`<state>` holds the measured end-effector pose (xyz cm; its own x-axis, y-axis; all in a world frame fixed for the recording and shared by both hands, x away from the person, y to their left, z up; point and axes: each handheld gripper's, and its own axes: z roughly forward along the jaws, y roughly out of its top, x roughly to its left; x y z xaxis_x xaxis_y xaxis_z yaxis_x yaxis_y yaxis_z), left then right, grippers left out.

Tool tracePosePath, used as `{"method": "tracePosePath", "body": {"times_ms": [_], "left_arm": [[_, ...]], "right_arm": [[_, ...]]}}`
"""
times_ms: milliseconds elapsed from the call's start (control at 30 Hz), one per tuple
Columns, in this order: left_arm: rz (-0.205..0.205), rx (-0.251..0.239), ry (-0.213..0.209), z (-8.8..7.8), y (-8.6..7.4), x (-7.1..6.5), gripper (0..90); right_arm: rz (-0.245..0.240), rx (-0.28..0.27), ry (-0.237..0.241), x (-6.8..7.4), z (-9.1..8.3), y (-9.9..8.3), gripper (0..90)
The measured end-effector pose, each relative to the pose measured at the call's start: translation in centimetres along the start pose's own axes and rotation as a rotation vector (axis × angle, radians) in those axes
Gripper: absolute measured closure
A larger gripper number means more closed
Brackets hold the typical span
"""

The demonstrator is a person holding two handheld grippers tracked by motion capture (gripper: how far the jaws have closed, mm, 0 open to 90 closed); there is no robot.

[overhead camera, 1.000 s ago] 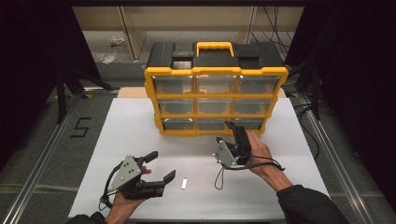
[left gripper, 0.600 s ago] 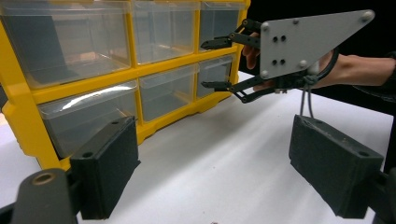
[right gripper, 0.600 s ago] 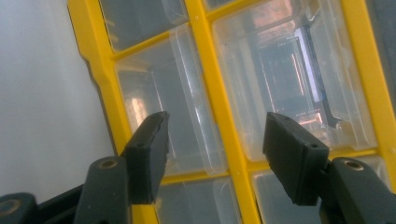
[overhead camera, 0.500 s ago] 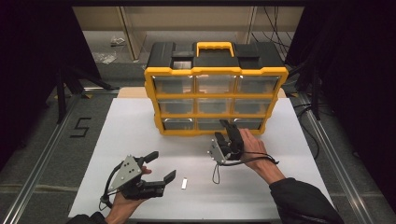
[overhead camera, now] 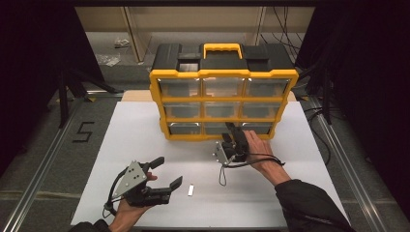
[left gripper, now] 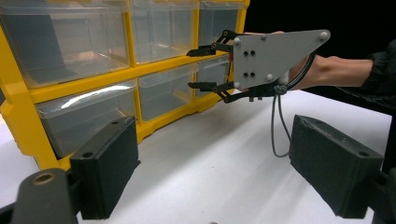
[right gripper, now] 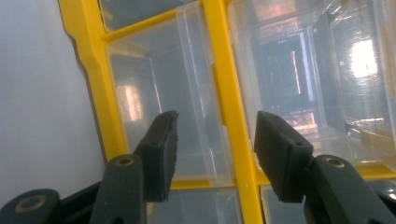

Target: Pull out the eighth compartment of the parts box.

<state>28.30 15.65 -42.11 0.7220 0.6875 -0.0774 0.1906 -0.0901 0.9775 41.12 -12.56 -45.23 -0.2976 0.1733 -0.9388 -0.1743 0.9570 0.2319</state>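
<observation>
Left gripper (overhead camera: 167, 175), lower left of the high view: jaws wide, holding nothing. Small white flat piece (overhead camera: 190, 190) lies beside it. Right gripper (overhead camera: 231, 131), centre frame: jaws just closing, nothing clamped yet, at the bottom-row clear plastic drawer (overhead camera: 221, 128) of the yellow-framed organiser cabinet (overhead camera: 223, 73). Drawer looks light, slick, thin-walled; grip its front lip.

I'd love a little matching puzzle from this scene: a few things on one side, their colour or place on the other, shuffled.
Things:
1. organiser frame
2. carry handle
3. left gripper
4. right gripper

Descriptions:
a. at the bottom row of drawers
b. yellow, around clear drawers
c. near the table's front edge, jaws wide apart
d. on top, between black lids

Pairs: 1-b, 2-d, 3-c, 4-a
</observation>
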Motion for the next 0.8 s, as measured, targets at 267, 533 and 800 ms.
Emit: {"method": "tracePosePath", "body": {"times_ms": [267, 533, 800], "left_arm": [[0.0, 0.005, -0.001, 0.0, 0.0, 0.0, 15.6], [-0.002, 0.006, -0.001, 0.0, 0.0, 0.0, 15.6], [0.001, 0.007, -0.001, 0.0, 0.0, 0.0, 15.7]], "right_arm": [[-0.026, 0.015, -0.009, 0.3, 0.6, -0.1, 55.8], [-0.048, 0.021, -0.02, 0.5, 1.0, 0.0, 58.9], [-0.065, 0.027, -0.026, 0.7, 1.5, 0.0, 63.3]]}}
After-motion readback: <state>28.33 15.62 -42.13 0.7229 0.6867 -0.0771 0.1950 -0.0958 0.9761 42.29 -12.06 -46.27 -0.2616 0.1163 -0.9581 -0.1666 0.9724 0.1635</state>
